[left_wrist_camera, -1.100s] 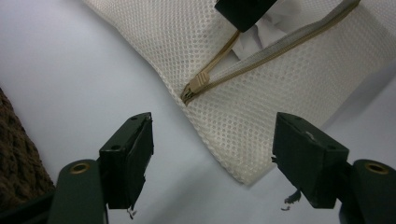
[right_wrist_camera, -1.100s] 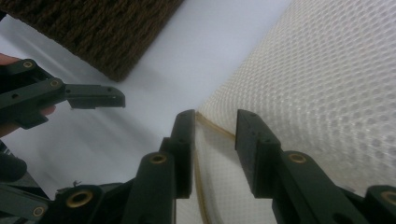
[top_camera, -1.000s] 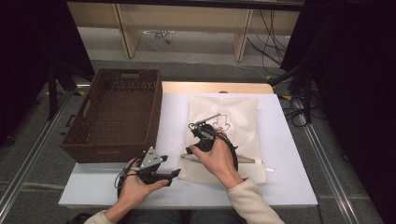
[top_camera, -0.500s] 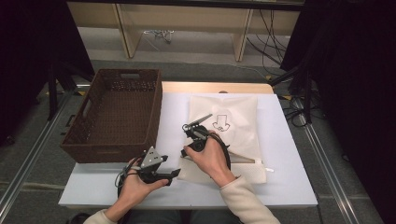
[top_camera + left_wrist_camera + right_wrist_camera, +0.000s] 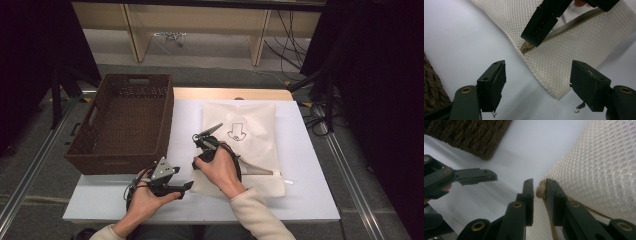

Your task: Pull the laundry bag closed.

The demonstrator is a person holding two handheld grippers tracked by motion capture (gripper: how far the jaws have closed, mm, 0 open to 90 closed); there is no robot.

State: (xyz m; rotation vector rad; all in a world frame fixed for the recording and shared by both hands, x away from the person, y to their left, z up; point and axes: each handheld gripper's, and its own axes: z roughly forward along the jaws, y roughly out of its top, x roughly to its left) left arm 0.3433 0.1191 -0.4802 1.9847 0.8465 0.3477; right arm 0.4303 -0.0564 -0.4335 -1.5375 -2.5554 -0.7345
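Note:
A white mesh bag (image 5: 250, 125) with a tan zipper lies flat on the white table (image 5: 300, 200). My right gripper (image 5: 199, 159) is down at the bag's near left edge. Its jaws have just been closing. In the right gripper view they (image 5: 539, 187) stand a narrow gap apart, and the zipper's tan end (image 5: 540, 190) sits between them against one jaw. My left gripper (image 5: 182, 187) rests near the table's front, open wide. In the left gripper view, the bag's corner (image 5: 554, 87) lies just beyond its jaws (image 5: 537, 82), and the right gripper's jaws meet the zipper end (image 5: 525, 48).
A dark brown wicker basket (image 5: 117, 162) stands on the table's left side, close to both hands. Bare white tabletop lies between the basket and the bag. Dark curtains, shelving and floor cables surround the table.
My right hand has moved left and down, from over the bag's middle to its near left edge, and its jaws have narrowed. The left hand has stayed where it was.

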